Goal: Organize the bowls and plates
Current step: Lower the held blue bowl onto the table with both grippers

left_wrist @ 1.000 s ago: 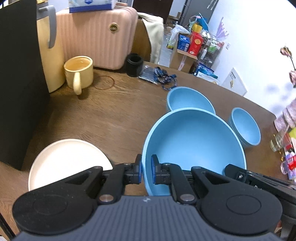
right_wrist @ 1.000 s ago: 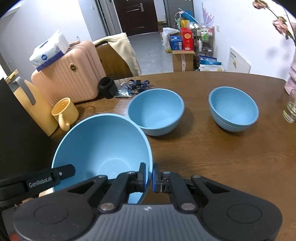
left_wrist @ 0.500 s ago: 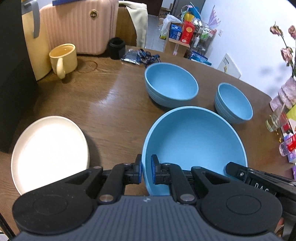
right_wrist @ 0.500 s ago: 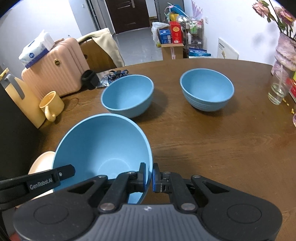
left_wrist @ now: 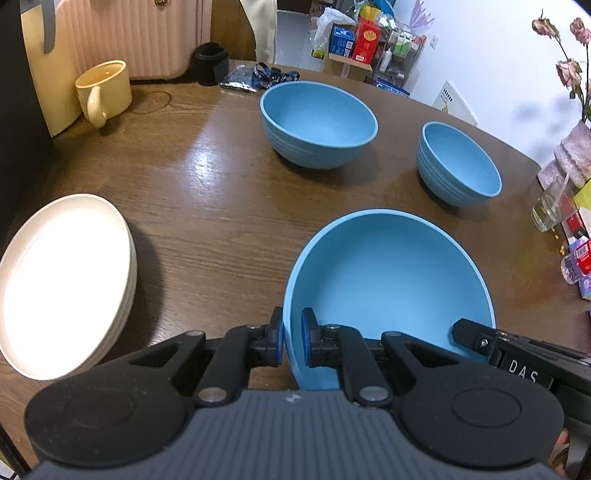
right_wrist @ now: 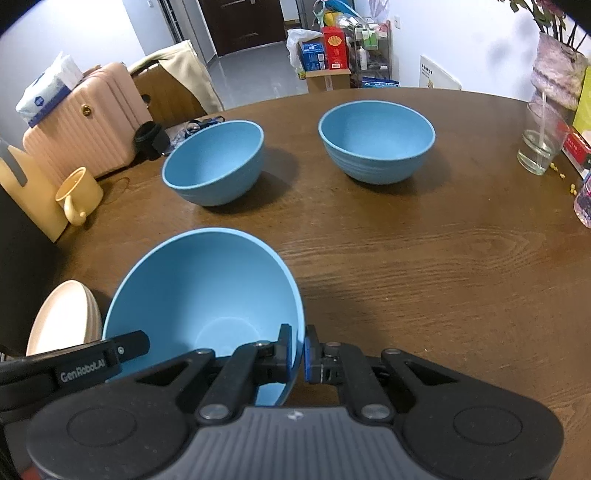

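Note:
Both grippers hold one large blue bowl [left_wrist: 388, 280] [right_wrist: 207, 291] above the brown table [left_wrist: 207, 221]. My left gripper [left_wrist: 292, 341] is shut on its left rim, and my right gripper [right_wrist: 297, 352] is shut on its right rim. Each gripper's tip shows at the edge of the other's view. Two more blue bowls stand upright farther back: a medium bowl [left_wrist: 317, 122] [right_wrist: 216, 162] and a smaller bowl [left_wrist: 458, 162] [right_wrist: 376, 140]. A stack of cream plates [left_wrist: 62, 280] [right_wrist: 62, 317] lies at the left, near the table's front edge.
A yellow mug [left_wrist: 105, 90] and a pink suitcase [left_wrist: 133, 33] are at the back left, with a black cup [left_wrist: 210, 62] and a lanyard beside them. A glass [right_wrist: 537, 147], a vase [right_wrist: 557, 74] and small packets line the right edge. Bare wood lies between the bowls.
Both grippers carried the large bowl back toward the near edge and lower. The other two bowls now lie farther ahead, and the plate stack sits closer on the left. Both grips are unchanged.

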Demonstrator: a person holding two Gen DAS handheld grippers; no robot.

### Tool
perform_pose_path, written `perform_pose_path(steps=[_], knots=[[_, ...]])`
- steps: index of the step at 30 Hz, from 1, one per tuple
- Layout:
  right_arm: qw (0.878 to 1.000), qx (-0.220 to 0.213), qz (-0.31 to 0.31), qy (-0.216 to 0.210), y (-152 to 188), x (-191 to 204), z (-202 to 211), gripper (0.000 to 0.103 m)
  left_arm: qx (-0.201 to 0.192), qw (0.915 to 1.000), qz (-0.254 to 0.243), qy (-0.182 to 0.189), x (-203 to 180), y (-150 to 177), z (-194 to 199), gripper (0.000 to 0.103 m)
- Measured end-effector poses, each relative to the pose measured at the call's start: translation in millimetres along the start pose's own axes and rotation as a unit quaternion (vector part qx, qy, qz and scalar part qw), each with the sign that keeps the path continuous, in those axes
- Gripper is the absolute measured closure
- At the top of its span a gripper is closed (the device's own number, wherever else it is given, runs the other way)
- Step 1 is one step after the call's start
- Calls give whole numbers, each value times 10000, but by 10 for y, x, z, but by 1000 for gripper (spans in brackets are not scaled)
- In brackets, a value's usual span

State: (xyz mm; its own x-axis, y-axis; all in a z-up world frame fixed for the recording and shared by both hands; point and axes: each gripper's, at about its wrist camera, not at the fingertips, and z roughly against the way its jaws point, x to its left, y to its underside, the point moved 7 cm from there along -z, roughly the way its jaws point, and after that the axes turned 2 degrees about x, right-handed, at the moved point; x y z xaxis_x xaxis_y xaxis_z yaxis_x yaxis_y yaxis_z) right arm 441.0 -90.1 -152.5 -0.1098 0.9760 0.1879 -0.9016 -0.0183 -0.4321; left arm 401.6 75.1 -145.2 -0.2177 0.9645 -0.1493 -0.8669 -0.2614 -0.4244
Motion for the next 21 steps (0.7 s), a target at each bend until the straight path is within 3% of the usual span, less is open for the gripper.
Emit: perform_pose_path(steps=[21], knots=[[9998,55,-103,156,-43,-479,-270,97,153,9998,-107,76,-396,49,-381,93]])
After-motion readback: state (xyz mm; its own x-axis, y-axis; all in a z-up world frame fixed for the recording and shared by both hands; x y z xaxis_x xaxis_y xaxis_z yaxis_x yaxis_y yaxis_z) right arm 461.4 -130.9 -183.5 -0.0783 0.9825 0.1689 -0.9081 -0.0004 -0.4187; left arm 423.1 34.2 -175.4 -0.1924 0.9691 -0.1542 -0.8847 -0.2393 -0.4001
